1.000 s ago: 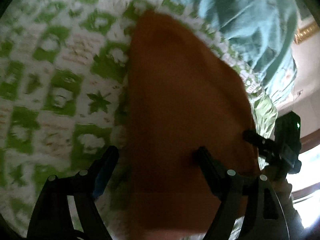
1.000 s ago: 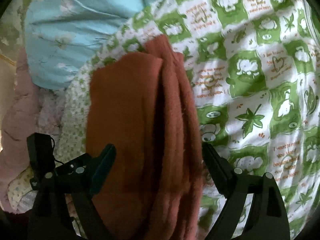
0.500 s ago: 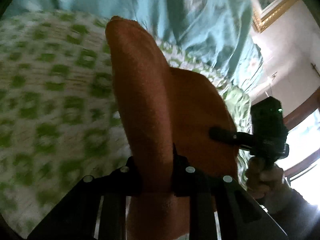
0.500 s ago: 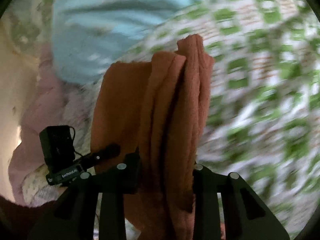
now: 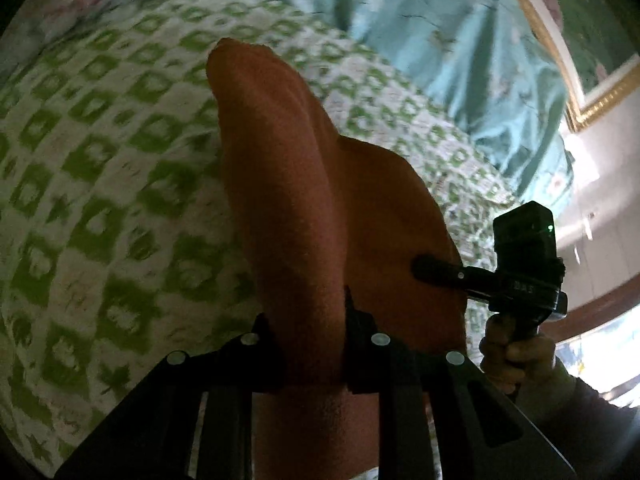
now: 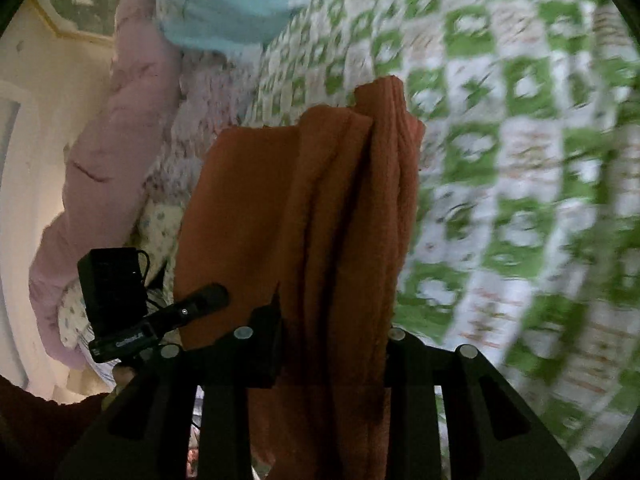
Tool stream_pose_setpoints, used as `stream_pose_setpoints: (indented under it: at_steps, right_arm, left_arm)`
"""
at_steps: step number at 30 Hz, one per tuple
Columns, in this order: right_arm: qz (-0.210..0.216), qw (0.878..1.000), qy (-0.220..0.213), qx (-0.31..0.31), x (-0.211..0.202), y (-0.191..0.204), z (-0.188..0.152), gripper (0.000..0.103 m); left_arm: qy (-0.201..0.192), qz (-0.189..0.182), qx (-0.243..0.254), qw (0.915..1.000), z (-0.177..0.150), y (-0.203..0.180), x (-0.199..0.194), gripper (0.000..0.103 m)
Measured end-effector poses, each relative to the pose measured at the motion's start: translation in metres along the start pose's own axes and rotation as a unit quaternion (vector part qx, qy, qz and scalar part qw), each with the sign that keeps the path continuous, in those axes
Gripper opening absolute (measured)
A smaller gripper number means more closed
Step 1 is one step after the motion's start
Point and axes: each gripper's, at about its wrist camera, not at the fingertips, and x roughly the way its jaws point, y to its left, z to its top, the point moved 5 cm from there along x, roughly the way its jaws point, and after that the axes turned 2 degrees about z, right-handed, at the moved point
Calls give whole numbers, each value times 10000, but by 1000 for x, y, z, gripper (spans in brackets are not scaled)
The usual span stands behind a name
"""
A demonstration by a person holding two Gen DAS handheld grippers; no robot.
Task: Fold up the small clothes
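An orange-brown fleecy garment [image 5: 304,208] hangs lifted above the green-and-white checked bedspread [image 5: 100,184]. My left gripper [image 5: 310,344] is shut on one bunched edge of it. My right gripper [image 6: 334,340] is shut on the other edge, where the garment [image 6: 320,216] falls in several folds. The cloth spans between the two grippers. The right gripper also shows in the left wrist view [image 5: 516,276], at the garment's right edge, held by a hand. The left gripper also shows in the right wrist view [image 6: 132,312], at the garment's left edge.
A light blue quilt [image 5: 460,48] lies at the far side of the bed. A pink padded blanket [image 6: 120,152] is heaped at the left in the right wrist view. A gold picture frame [image 5: 592,96] hangs on the wall. The checked bedspread [image 6: 520,200] spreads to the right.
Both grippers went from open around the garment's edges to shut on them, then lifted the cloth off the bedspread. The views have tilted up and the background is blurred.
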Motion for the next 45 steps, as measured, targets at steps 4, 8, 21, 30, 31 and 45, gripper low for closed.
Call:
stream_pose_setpoints:
  at_steps: [4, 8, 21, 30, 31, 45]
  right_arm:
    - [-82, 10000, 15, 3, 10, 0, -1, 30]
    - [-375, 9992, 101, 59, 20, -8, -1, 38]
    - [-1302, 9868, -892, -362, -50, 30, 6, 57]
    - [-1086, 9916, -640, 293, -6, 2, 20, 11]
    - [-967, 9924, -723, 220, -13, 10, 24, 10]
    - [-1458, 9876, -558, -173, -12, -7, 37, 10]
  left_arm:
    - [7, 43, -116, 9999, -8, 22, 4, 20]
    - [115, 275, 10, 9996, -8, 20, 20, 27]
    - [-262, 945, -21, 9952, 22, 28, -11, 55]
    - [22, 1081, -368, 9935, 27, 41, 15, 55]
    - [7, 1081, -352, 9935, 28, 39, 15, 55]
    - [56, 1071, -453, 9932, 62, 47, 38, 67]
